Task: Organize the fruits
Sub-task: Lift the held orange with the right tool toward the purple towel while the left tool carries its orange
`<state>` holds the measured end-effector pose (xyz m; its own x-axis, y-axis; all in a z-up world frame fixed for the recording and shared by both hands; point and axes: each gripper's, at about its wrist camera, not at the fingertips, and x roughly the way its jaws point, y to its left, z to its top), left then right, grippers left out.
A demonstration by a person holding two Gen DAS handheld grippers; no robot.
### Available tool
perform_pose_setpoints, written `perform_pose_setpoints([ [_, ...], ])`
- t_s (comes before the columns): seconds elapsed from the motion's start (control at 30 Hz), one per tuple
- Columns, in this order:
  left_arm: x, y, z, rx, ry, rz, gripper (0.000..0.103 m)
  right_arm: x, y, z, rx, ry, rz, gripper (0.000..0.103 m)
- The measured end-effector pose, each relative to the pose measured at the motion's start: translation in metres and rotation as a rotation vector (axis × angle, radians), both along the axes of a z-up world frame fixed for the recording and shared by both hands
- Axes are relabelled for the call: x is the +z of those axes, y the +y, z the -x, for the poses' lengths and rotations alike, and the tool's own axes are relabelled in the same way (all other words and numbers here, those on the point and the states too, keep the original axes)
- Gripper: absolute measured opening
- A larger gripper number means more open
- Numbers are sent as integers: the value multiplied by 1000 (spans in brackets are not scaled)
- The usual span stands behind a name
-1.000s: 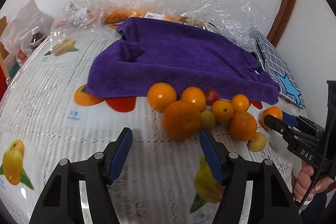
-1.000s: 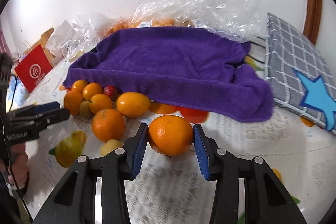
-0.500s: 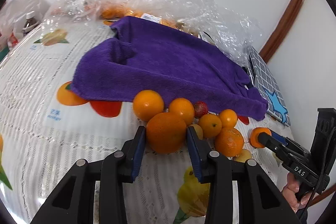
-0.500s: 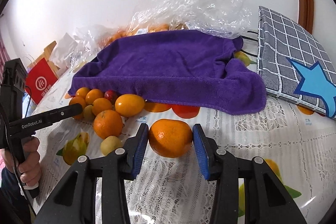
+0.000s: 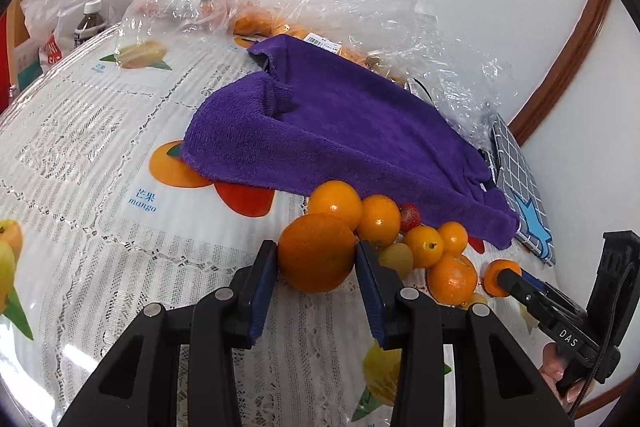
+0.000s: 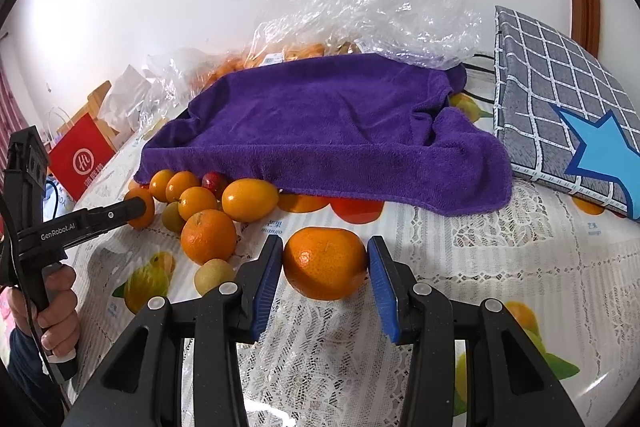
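Between the right tool (image 6: 325, 269), a mandarin (image 6: 325, 262) lies long axis sideways.

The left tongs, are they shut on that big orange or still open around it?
Shut on it: both blue pads of the left tongs press the sides of the big orange.

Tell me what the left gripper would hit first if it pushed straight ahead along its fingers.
The left gripper already has the large orange between its fingers. Pushing on would likely drive that orange into the smooth orange just behind, then the purple towel.
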<state>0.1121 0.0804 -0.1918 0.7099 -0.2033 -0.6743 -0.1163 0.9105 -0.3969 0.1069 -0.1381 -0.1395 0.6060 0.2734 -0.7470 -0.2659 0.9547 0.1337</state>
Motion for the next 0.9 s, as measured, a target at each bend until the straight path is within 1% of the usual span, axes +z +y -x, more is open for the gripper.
perform_pose_setpoints([
  [0.07, -1, 2, 0, 1, -1, 13, 38, -1, 2, -1, 9, 12, 5, 44],
  [0.2, -1, 4, 1, 1, -7, 23, 38, -5, 8, -3, 11, 29, 48, 44],
  [0.3, 1, 4, 4, 1, -29, 28, 38, -9, 13, -5, 16, 46, 88, 44],
  [0.37, 4, 4, 6, 0, -47, 25, 38, -9, 16, -3, 29, 36, 107, 44],
  [0.77, 15, 2, 16, 12, -123, 2, 38, 0, 8, 3, 31, -6, 50, 43],
  [0.9, 19, 2, 19, 23, -150, -6, 38, 1, 7, 0, 9, 3, 51, 43],
])
